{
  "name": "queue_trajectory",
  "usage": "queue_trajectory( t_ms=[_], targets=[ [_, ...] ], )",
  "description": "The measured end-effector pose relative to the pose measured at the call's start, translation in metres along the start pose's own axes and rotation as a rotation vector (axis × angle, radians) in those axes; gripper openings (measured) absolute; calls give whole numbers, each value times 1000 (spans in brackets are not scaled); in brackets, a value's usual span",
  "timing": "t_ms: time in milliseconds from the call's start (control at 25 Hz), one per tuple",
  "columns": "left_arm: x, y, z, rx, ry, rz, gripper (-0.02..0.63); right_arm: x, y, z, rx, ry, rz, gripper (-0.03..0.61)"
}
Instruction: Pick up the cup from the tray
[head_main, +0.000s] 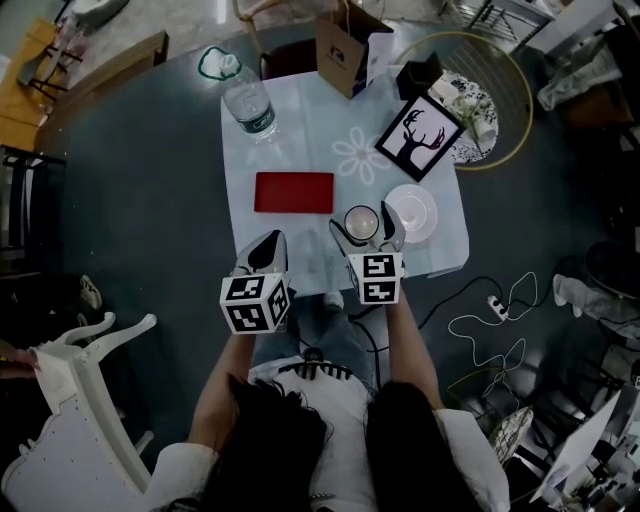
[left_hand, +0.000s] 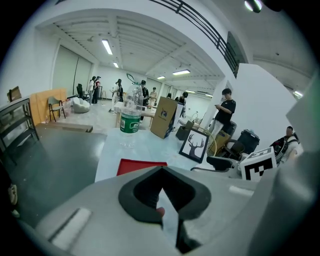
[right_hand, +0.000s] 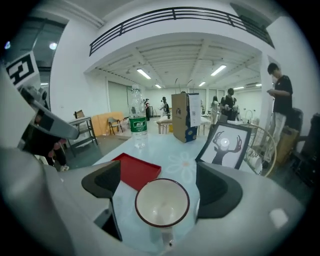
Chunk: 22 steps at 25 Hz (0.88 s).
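Table (head_main: 300, 150) with pale cloth, dark floor around. Red tray (head_main: 293, 192) mid-table. Left gripper (head_main: 268, 242) clenched, nothing in jaws, at table's near edge. Right gripper (right_hand: 160, 186) released, jaws wide, straddling cup (right_hand: 162, 204), pads clear of it. Cup upright on cloth, near tray's right end, off tray

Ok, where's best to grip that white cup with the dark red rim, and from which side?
Grip the white cup with the dark red rim across its round wall, just under the rim. It stands upright on the pale table, so come from the person's side, where the open right gripper brackets it, a pad on either side.
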<state>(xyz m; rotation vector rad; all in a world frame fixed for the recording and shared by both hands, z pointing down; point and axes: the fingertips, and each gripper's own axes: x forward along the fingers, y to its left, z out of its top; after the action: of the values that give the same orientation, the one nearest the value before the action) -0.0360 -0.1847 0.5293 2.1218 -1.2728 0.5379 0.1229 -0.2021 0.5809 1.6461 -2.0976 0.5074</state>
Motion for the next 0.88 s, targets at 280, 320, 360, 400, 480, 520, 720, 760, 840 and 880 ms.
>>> queue_trajectory(
  t_ms=[280,320,360,400,480,520,720,760,840,880],
  targets=[
    [-13,-22,13,26,-66,-19,0,-41,-3,27,58,-50,14,439],
    [-15,-23,16,26,-76,-19,0,-46,-2,32,55,-65,14,406],
    [-16,-25,17,23,-84,-20,0,-51,-3,37,51,-76,9,365],
    [-18,-28,18,16,-91,-21,0,-56,-4,41,43,-85,-1,318],
    [-21,-35,17,9,-101,-27,0,-66,-5,47,26,-100,-27,250],
    [-23,-38,17,11,-107,-30,0,-70,-5,50,20,-106,-33,230],
    [-32,-51,20,17,-140,-46,0,-86,-1,58,23,-133,-58,116],
    [-34,-53,21,18,-146,-50,0,-90,0,59,35,-136,-67,85],
    [-39,-57,21,16,-156,-52,0,-96,3,57,64,-138,-65,28],
    [-41,-58,21,15,-160,-53,0,-98,5,56,73,-135,-56,26]
  ],
)
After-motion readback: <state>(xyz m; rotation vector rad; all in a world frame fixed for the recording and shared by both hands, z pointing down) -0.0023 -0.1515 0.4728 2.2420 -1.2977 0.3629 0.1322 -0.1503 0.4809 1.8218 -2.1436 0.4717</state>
